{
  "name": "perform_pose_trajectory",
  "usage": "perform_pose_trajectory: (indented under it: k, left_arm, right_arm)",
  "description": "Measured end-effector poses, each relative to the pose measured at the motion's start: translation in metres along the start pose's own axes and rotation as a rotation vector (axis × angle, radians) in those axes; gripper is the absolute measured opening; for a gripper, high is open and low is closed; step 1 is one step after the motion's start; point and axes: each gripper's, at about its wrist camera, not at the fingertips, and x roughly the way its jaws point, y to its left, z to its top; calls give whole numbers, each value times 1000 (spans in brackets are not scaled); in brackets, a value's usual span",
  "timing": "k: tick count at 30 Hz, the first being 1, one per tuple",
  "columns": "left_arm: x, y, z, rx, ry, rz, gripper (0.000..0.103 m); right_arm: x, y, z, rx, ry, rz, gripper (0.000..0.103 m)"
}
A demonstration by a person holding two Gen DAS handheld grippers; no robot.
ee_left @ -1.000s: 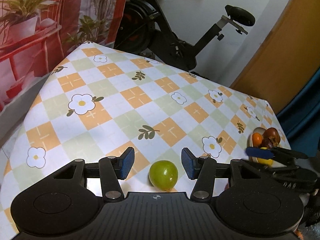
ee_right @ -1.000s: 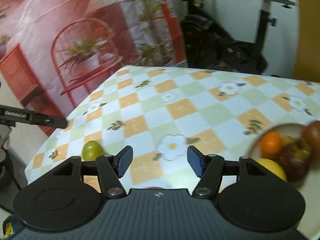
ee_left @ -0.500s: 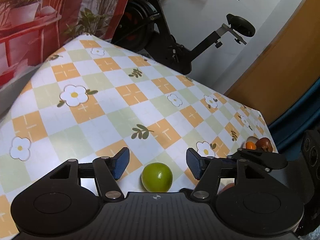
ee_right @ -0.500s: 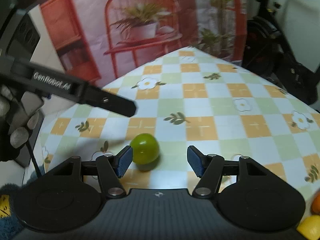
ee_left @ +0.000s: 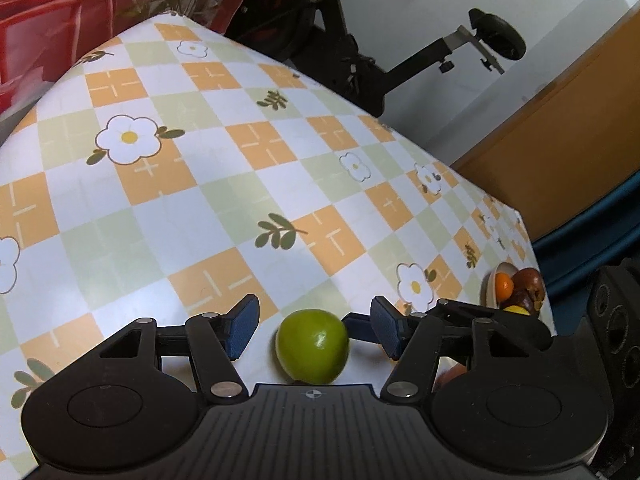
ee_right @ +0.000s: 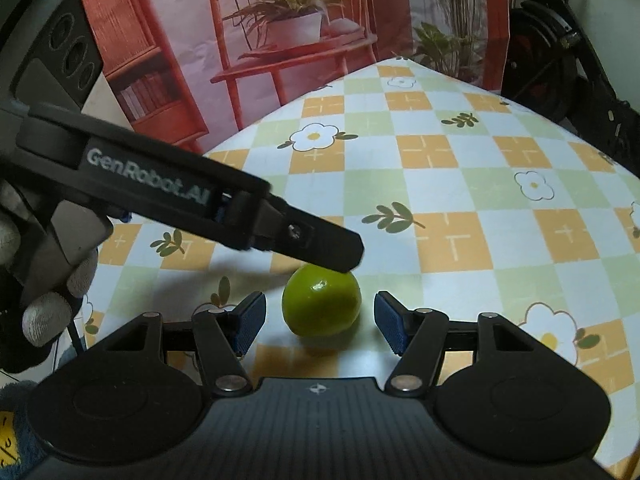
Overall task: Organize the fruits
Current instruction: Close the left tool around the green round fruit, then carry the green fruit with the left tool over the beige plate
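A round green fruit (ee_left: 312, 346) lies on the checked flower tablecloth (ee_left: 240, 184) near its front edge. My left gripper (ee_left: 314, 326) straddles the fruit. Its jaws are closing, with a gap showing between each blue pad and the fruit. In the right wrist view the same green fruit (ee_right: 322, 304) sits between the pads of my right gripper (ee_right: 320, 322), which is open and clear of it. One black finger (ee_right: 316, 242) of the left gripper reaches in from the left over the fruit. A white bowl (ee_left: 490, 288) at the right table edge holds an orange, brown fruits and a yellow one.
A gloved hand (ee_right: 44, 300) holds the left gripper at the left of the right wrist view. An exercise bike (ee_left: 360, 52) stands behind the table. A red printed backdrop (ee_right: 280, 40) hangs on the far side. The right gripper's housing (ee_left: 616, 320) is close on the right.
My right gripper swung left from the fruit bowl to the green fruit, which now lies between its fingers. The left gripper sank closer to the fruit and its jaws stand wider than a second ago.
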Motion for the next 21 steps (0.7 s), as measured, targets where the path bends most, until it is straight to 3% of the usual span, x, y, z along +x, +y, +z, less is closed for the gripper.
perform_pose_trajectory:
  k: [12, 21]
  left_arm:
    - [10, 1, -6, 20, 61, 3, 51]
    - [6, -7, -10, 57, 45, 10, 46]
  right_arm:
    - [8, 4, -2, 2, 26, -37, 56]
    - [5, 4, -6, 19, 13, -39, 49]
